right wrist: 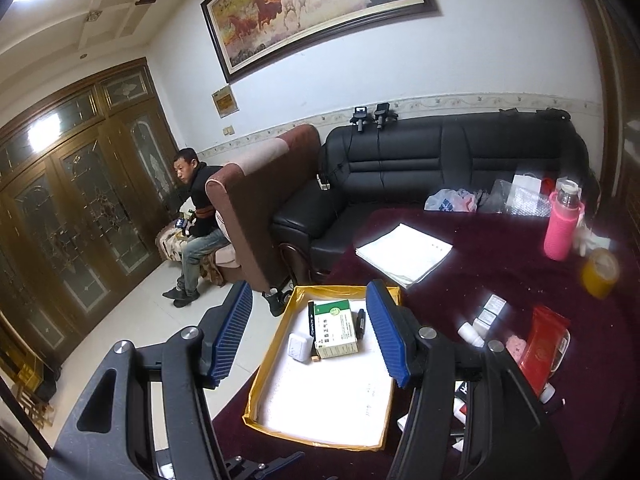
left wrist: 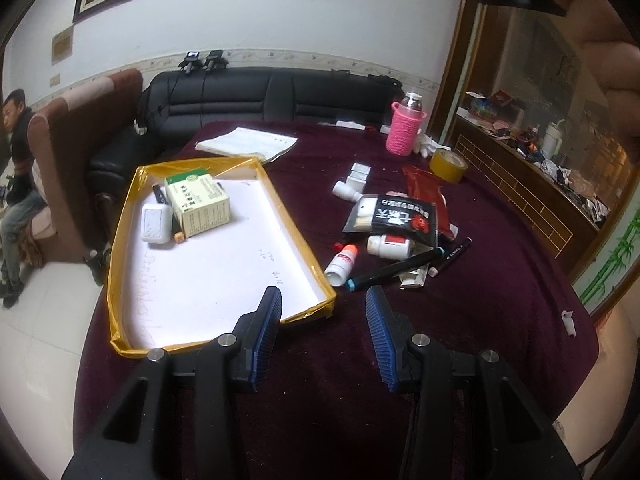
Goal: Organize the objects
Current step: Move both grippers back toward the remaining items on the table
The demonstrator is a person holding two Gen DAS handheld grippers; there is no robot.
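Note:
A shallow white tray with a yellow taped rim [left wrist: 124, 216] lies on the dark red table. In it are a green-and-white box [left wrist: 198, 202], a white adapter [left wrist: 155, 224] and a dark pen [left wrist: 160, 194]. Right of the tray lies a pile: a white bottle [left wrist: 342, 262], a black packet [left wrist: 400, 218], a second white bottle [left wrist: 390, 246], a black marker [left wrist: 396, 268] and a red packet [left wrist: 426, 188]. My left gripper [left wrist: 324, 304] is open and empty, above the tray's near right corner. My right gripper [right wrist: 308, 304] is open and empty, high above the tray [right wrist: 280, 344] and the box [right wrist: 334, 332].
A pink-sleeved bottle [left wrist: 404, 128], a yellow tape roll [left wrist: 448, 164] and a stack of papers [left wrist: 248, 144] sit at the table's far side. A black sofa [left wrist: 264, 96] and a brown chair [left wrist: 60, 168] stand behind. A man sits at the left [right wrist: 196, 216].

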